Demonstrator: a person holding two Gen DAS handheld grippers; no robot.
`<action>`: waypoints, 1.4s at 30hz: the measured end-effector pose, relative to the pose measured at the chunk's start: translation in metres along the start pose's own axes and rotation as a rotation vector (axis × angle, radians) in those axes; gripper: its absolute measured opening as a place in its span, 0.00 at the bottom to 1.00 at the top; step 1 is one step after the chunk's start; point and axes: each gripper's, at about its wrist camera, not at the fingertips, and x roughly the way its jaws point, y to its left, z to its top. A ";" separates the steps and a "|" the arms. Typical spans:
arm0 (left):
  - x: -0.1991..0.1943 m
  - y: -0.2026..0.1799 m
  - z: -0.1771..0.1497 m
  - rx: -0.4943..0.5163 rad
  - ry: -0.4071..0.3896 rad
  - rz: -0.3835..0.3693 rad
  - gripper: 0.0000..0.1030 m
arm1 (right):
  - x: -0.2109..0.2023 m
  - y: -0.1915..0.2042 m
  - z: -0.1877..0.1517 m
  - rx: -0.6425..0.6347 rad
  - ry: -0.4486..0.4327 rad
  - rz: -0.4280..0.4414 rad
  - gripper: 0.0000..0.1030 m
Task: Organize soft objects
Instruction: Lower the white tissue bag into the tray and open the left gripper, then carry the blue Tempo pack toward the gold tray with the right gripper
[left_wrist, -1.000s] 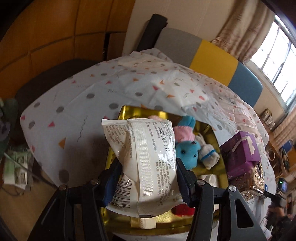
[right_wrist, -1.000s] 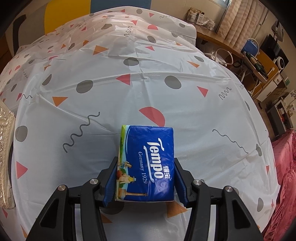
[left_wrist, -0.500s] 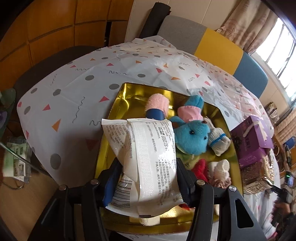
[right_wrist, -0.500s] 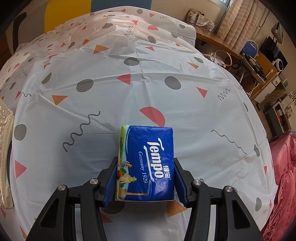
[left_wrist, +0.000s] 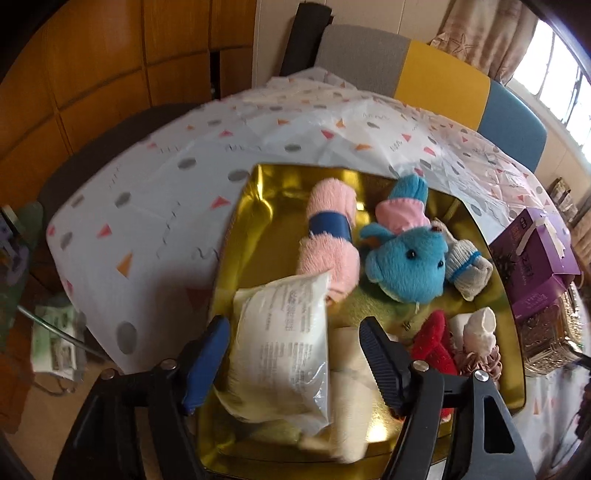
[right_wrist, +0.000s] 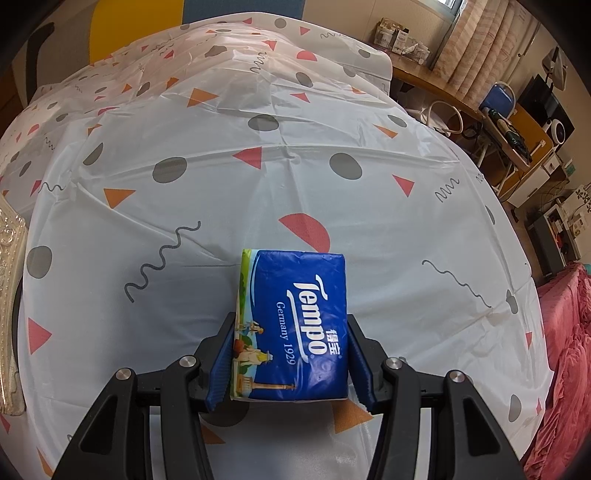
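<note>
In the left wrist view a white plastic packet (left_wrist: 284, 347) lies tilted in the gold tray (left_wrist: 243, 229). It sits between the jaws of my left gripper (left_wrist: 291, 332), which are opening; the right pad stands clear of it. Also in the tray are a pink rolled towel (left_wrist: 330, 236), a blue plush toy (left_wrist: 406, 258), a grey sock roll (left_wrist: 467, 266) and a red soft item (left_wrist: 430, 343). In the right wrist view my right gripper (right_wrist: 290, 354) is shut on a blue Tempo tissue pack (right_wrist: 295, 325), held just above the patterned tablecloth (right_wrist: 221, 166).
A purple box (left_wrist: 532, 266) and an ornate gold box (left_wrist: 546, 336) stand right of the tray. Chairs in grey, yellow and blue line the table's far side. In the right wrist view, a gold tray edge (right_wrist: 9, 258) shows at left and a desk with clutter at right.
The left gripper sank toward the tray, then its jaws spread and the white packet dropped out of the grip into the tray. The right gripper and tissue pack have not moved.
</note>
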 end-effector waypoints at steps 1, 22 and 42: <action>-0.003 0.000 0.001 0.002 -0.013 0.004 0.71 | 0.000 0.000 0.000 0.000 0.000 -0.001 0.53; -0.051 -0.041 -0.009 0.106 -0.137 -0.010 0.71 | -0.001 -0.001 0.002 0.011 0.007 0.008 0.51; -0.066 -0.068 -0.021 0.212 -0.168 -0.077 0.71 | -0.002 0.019 0.005 -0.052 -0.018 0.109 0.51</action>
